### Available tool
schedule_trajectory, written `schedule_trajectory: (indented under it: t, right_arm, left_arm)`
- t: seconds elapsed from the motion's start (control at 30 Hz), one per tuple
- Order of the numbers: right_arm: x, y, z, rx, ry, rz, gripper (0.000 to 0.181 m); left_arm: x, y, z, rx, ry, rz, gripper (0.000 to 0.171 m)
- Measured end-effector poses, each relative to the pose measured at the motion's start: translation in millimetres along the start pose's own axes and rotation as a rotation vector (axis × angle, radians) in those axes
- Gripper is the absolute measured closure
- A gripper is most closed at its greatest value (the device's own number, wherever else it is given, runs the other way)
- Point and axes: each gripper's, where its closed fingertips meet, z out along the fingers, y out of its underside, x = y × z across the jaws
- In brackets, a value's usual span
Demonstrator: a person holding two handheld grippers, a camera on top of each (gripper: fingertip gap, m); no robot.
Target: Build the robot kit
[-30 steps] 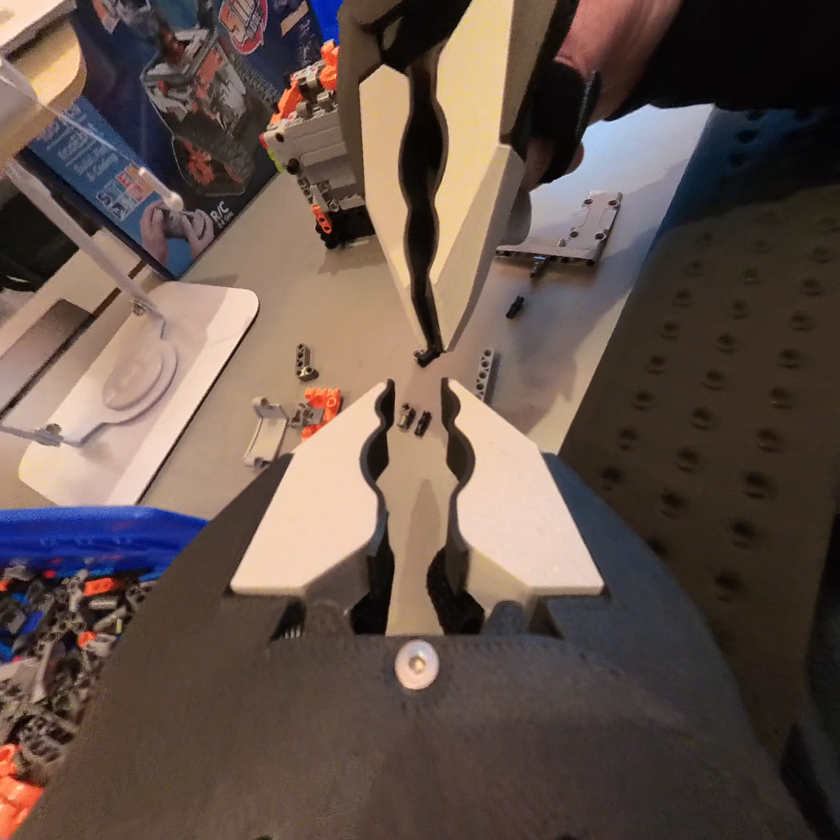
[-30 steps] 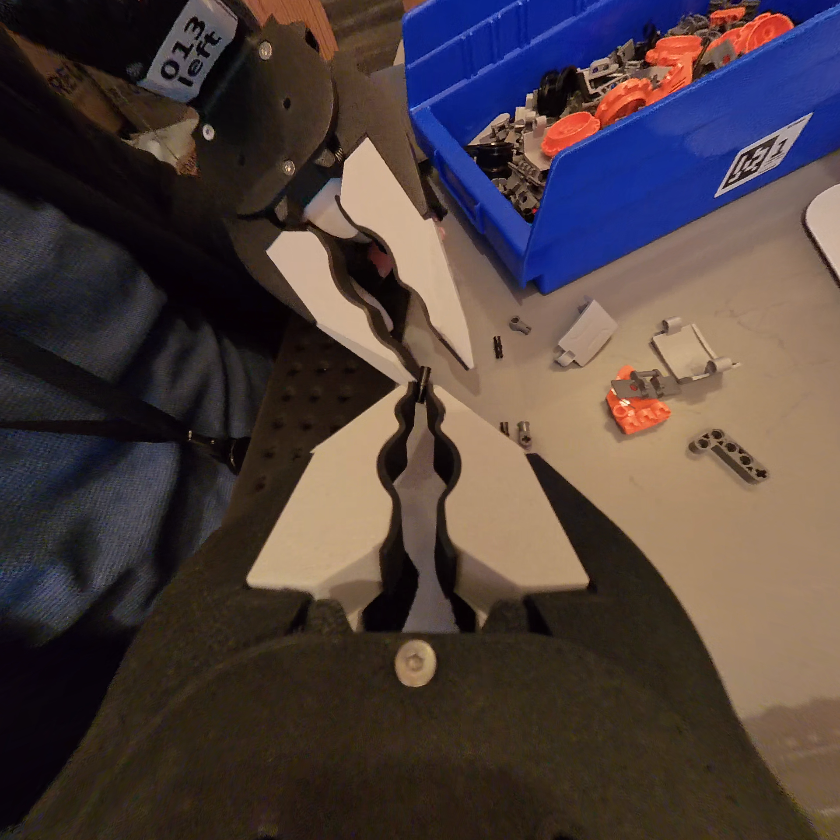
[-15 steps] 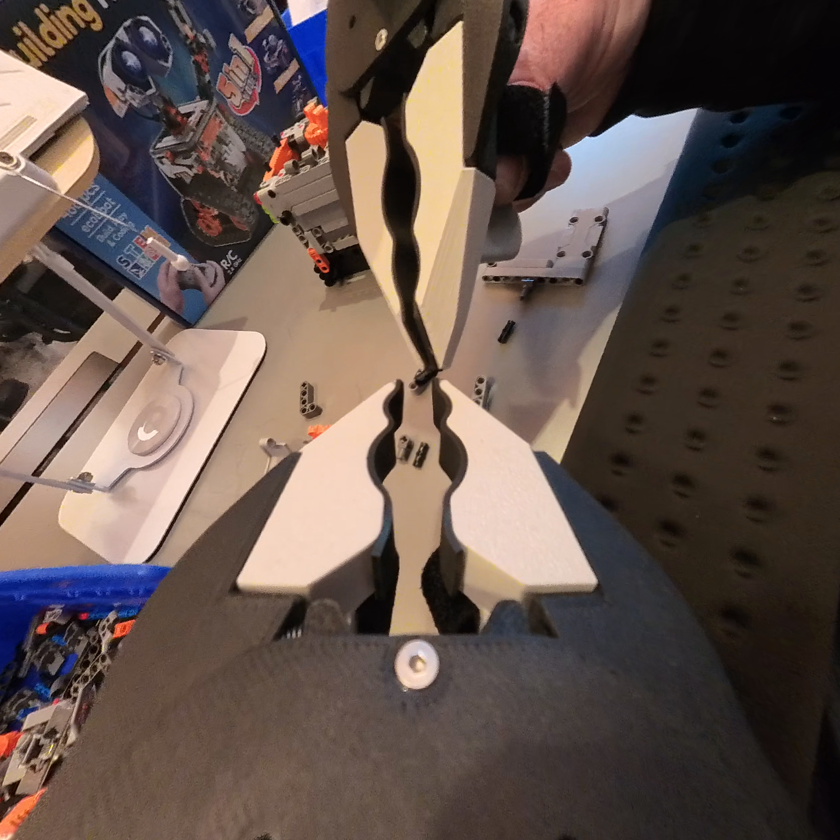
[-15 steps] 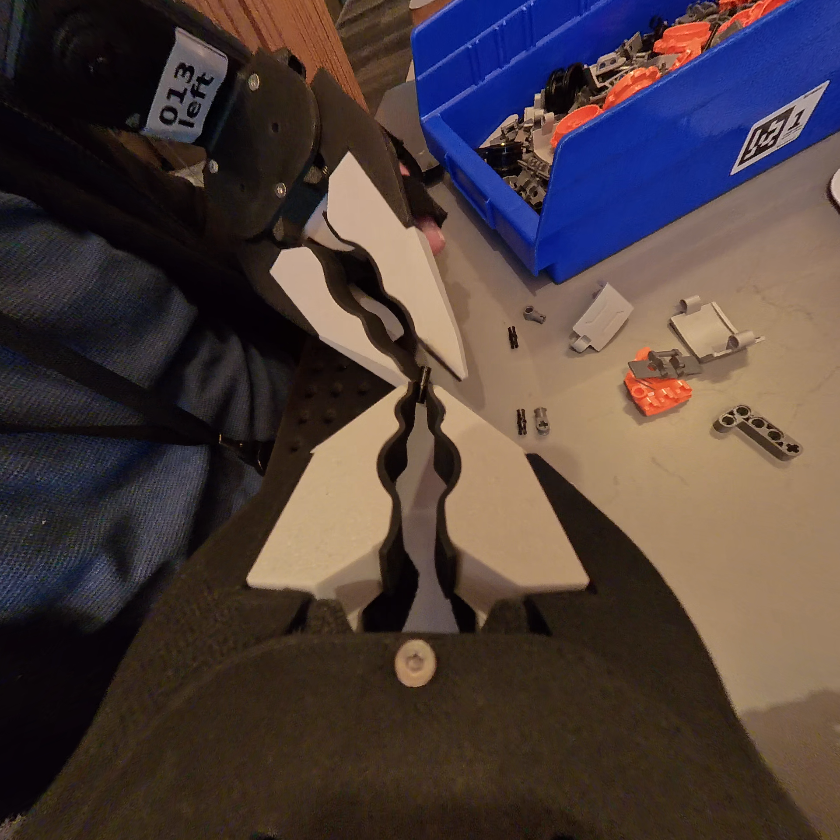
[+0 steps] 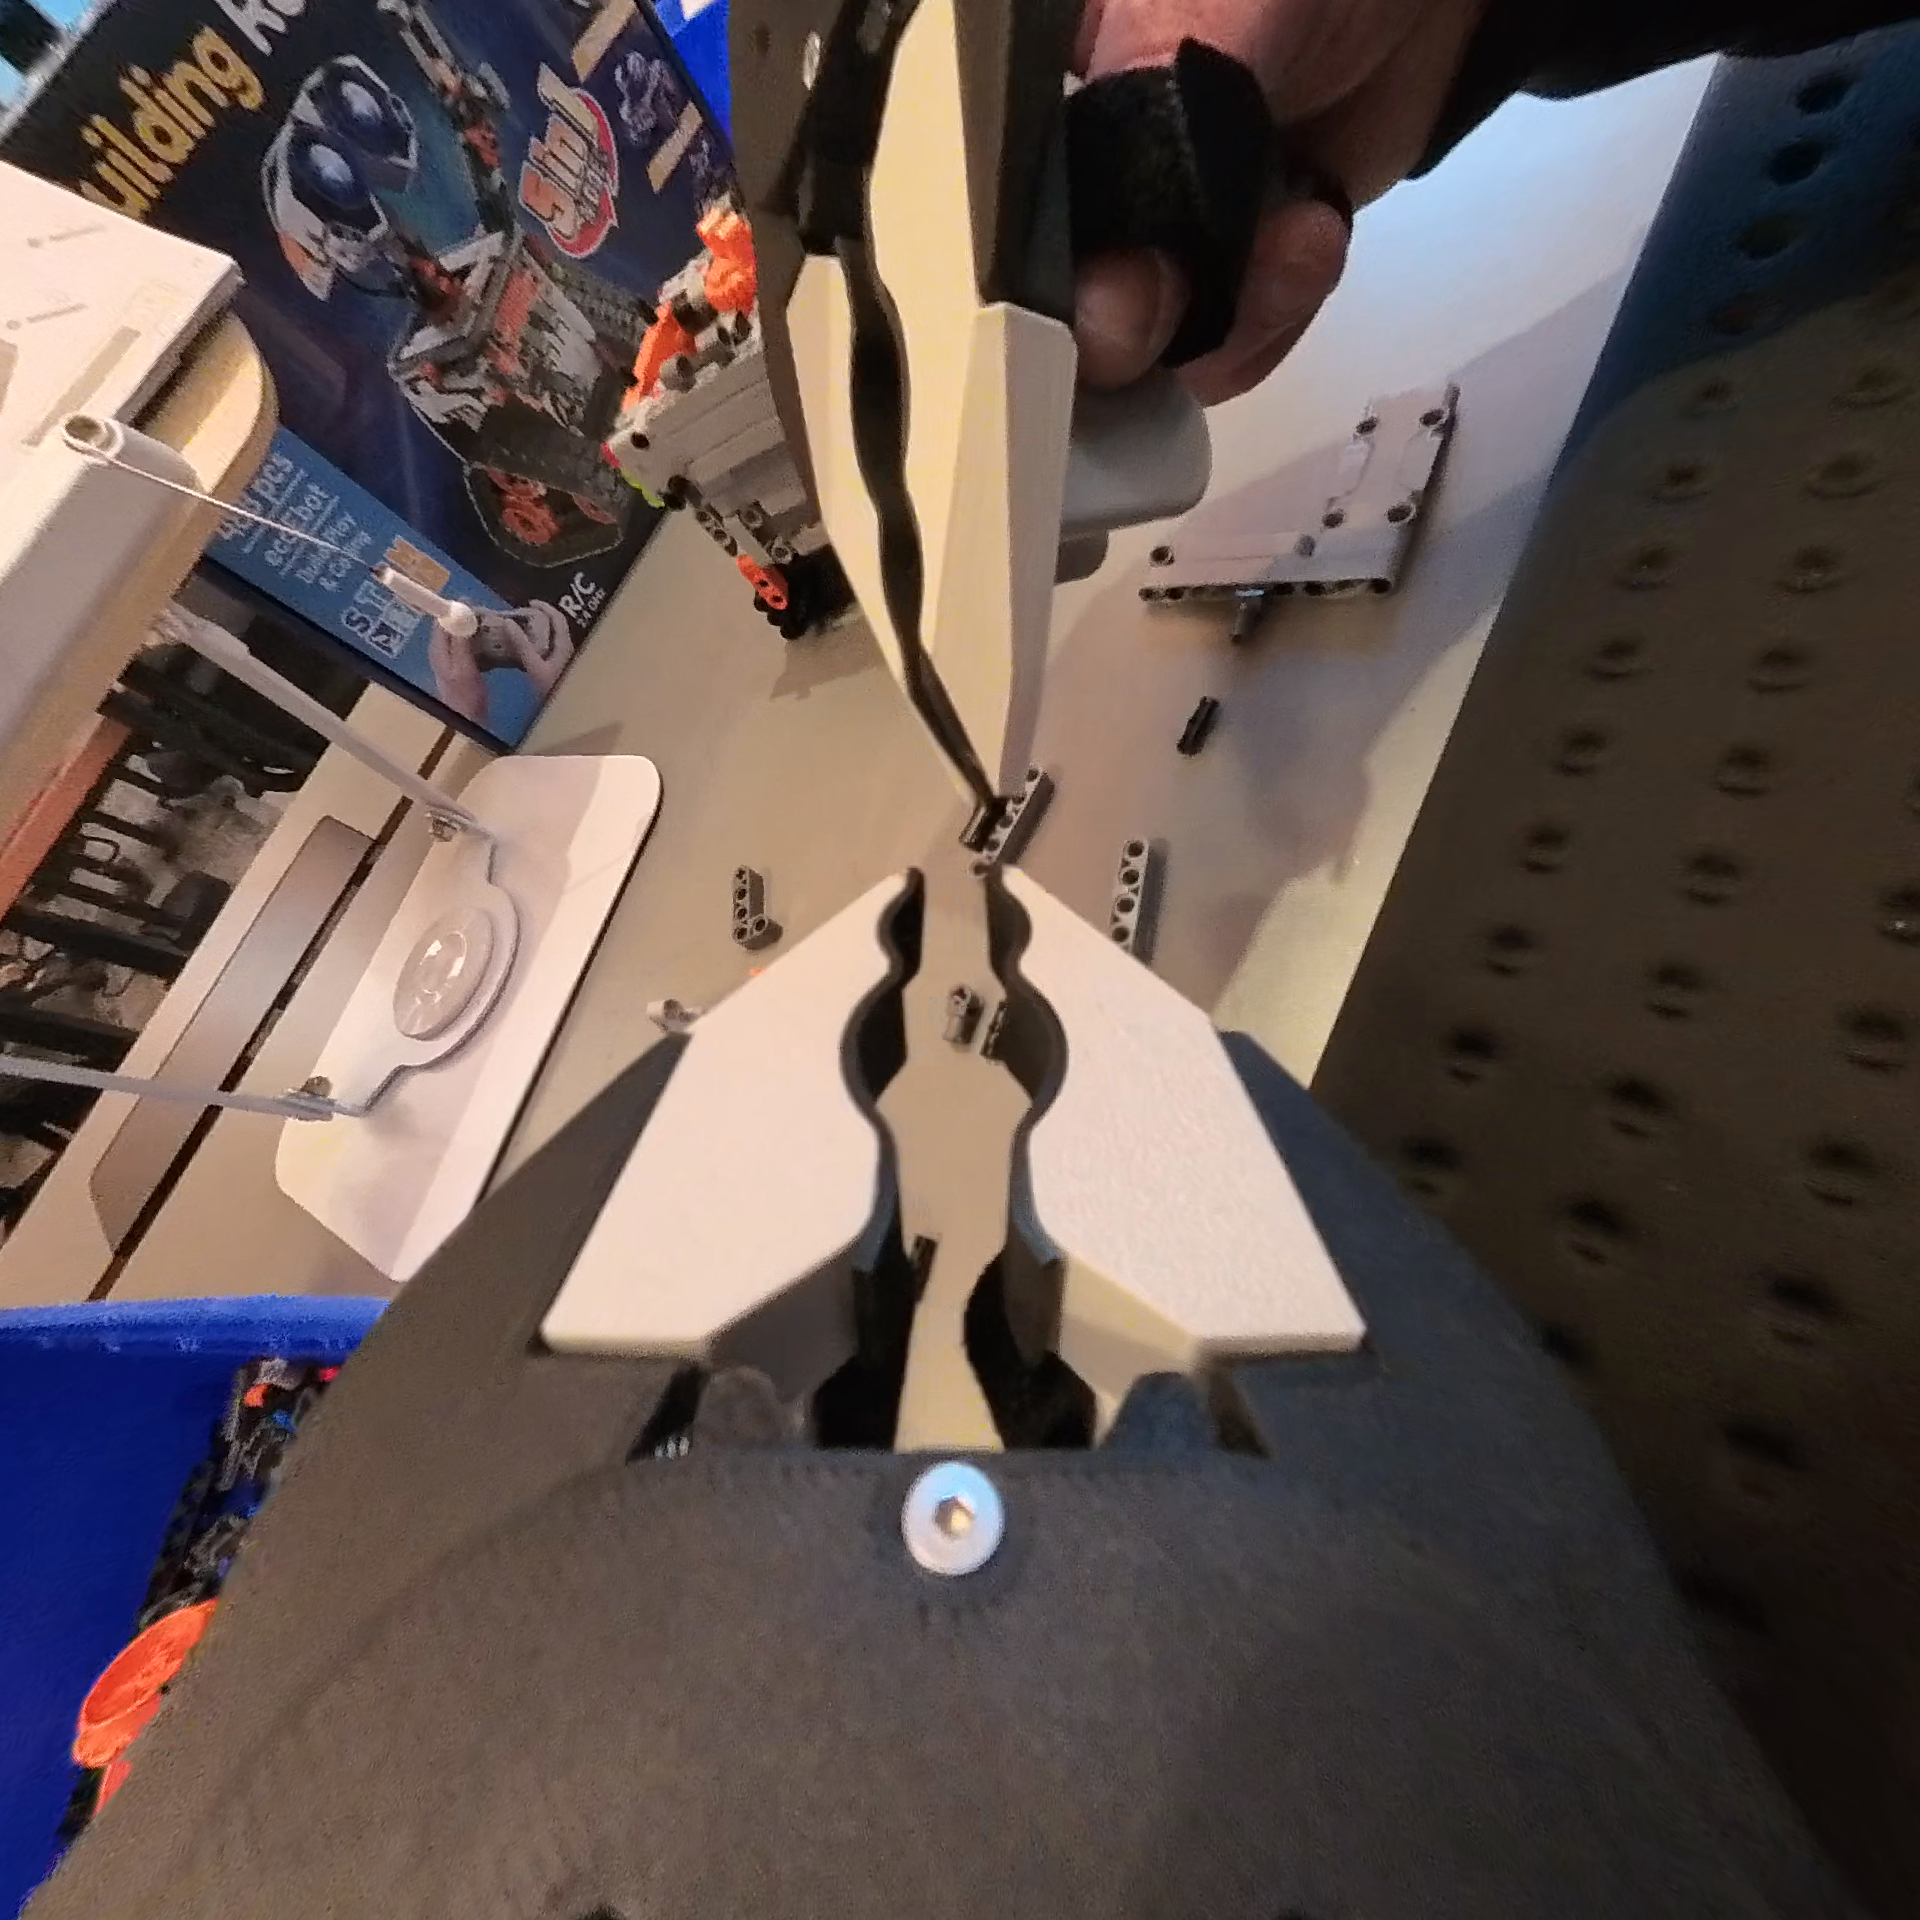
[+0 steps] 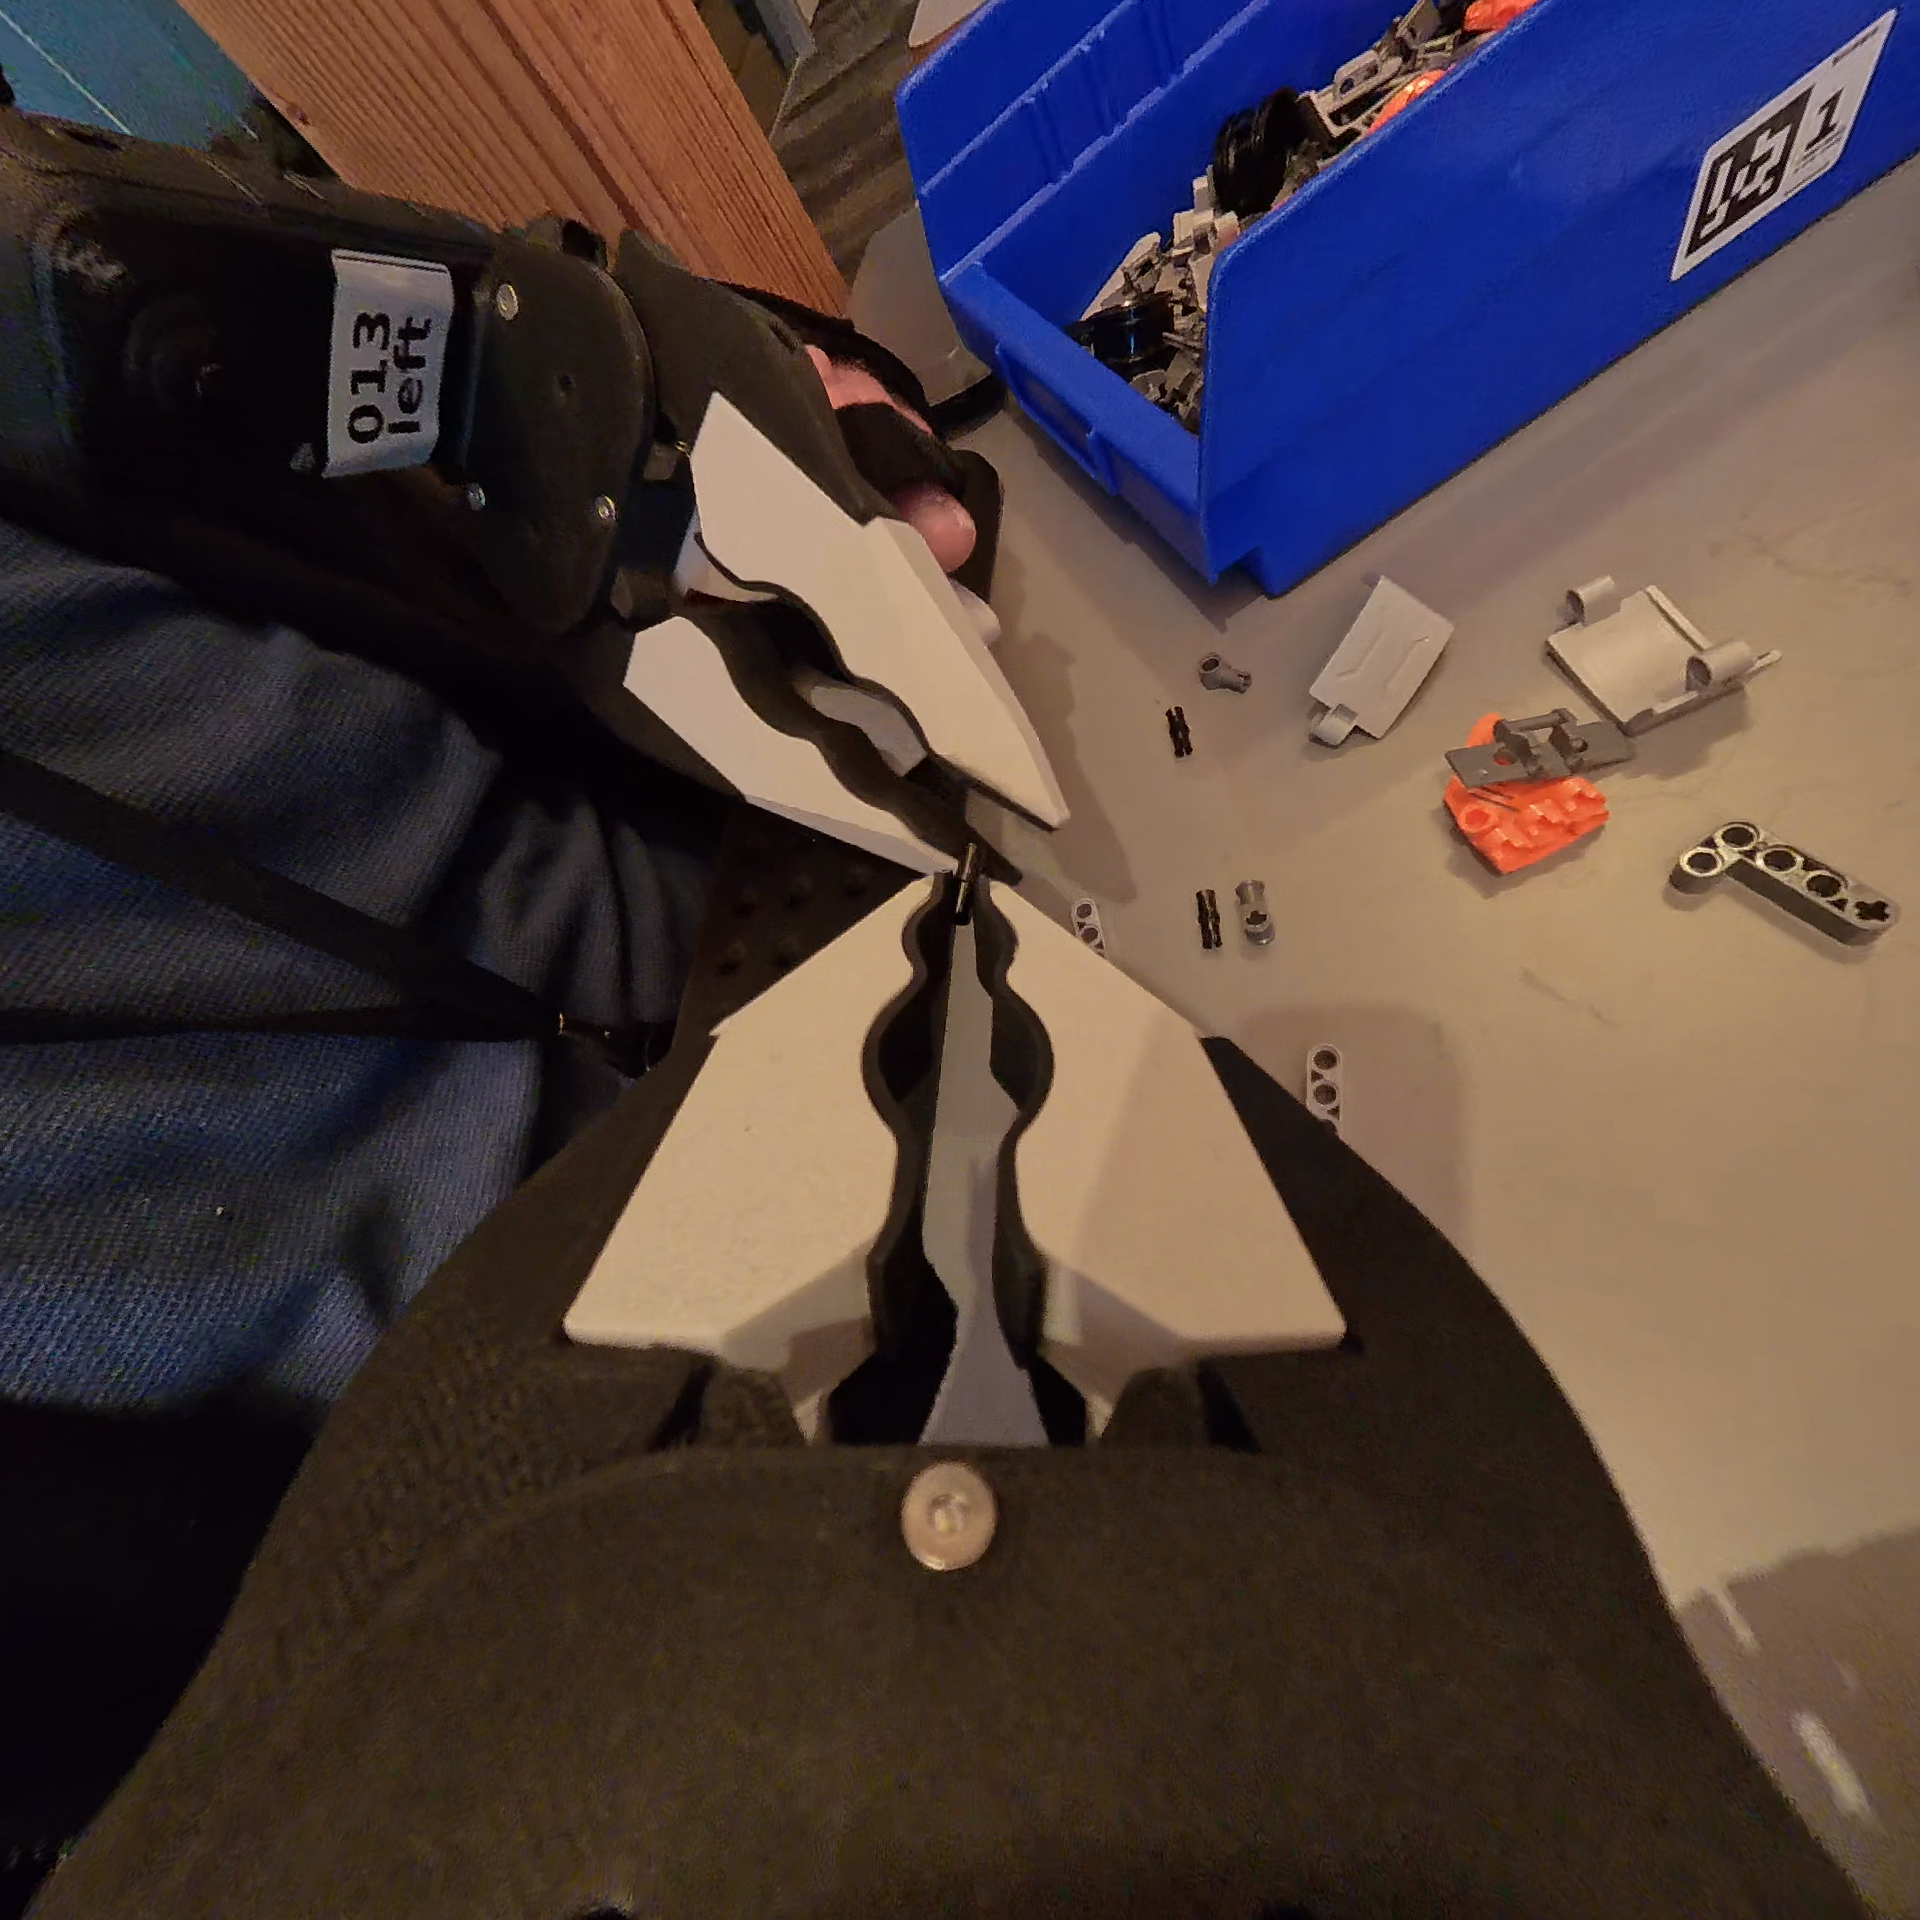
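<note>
Right wrist view: right gripper (image 6: 958, 902) tips pinched tight on a small black pin (image 6: 965, 879), clamped at the very tip, long axis running straight out along the fingers twd the left gripper (image 6: 995, 829). Pin's thin, dark, short. Left gripper's jaws stand a little apart, nothing gripped, tips just beyond the pin's free end. Past the pin on the grey table (image 6: 1558, 1143): more black pins, orange piece (image 6: 1522, 821), then blue bin (image 6: 1455, 343) of parts.
</note>
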Motion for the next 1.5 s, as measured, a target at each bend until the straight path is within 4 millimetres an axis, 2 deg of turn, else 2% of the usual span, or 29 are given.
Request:
schedule_trajectory:
  t: [0.1,0.23,0.5,0.63,1.1,1.23,1.33,1.5]
  right_arm:
    - [1,3,2,-0.036,0.019,-0.005,0.180]
    - [-2,3,5,-0.052,0.010,-0.006,0.181]
    - [-3,-14,-1,0.083,0.033,0.004,0.181]
    - [-4,-15,-2,0.114,0.043,-0.001,0.176]
    - [-6,-17,-2,0.187,0.117,-0.072,0.180]
    - [0,-8,-8,0.129,0.182,-0.121,0.180]
    - [11,13,-14,-0.027,0.280,-0.186,0.180]
    - [28,46,-12,-0.321,0.401,-0.308,0.180]
  left_arm:
    - [3,-2,2,-0.004,0.001,0.028,0.161]
    - [8,2,6,-0.039,-0.012,0.096,0.169]
    - [2,-6,1,0.010,-0.018,0.020,0.171]
    - [-1,-9,0,0.031,-0.021,-0.024,0.171]
    - [-3,-13,-1,0.074,0.018,-0.102,0.170]
    - [7,0,7,0.009,0.097,-0.128,0.167]
    - [21,17,13,-0.078,0.201,-0.141,0.161]
    - [30,41,20,-0.205,0.268,-0.163,0.154]
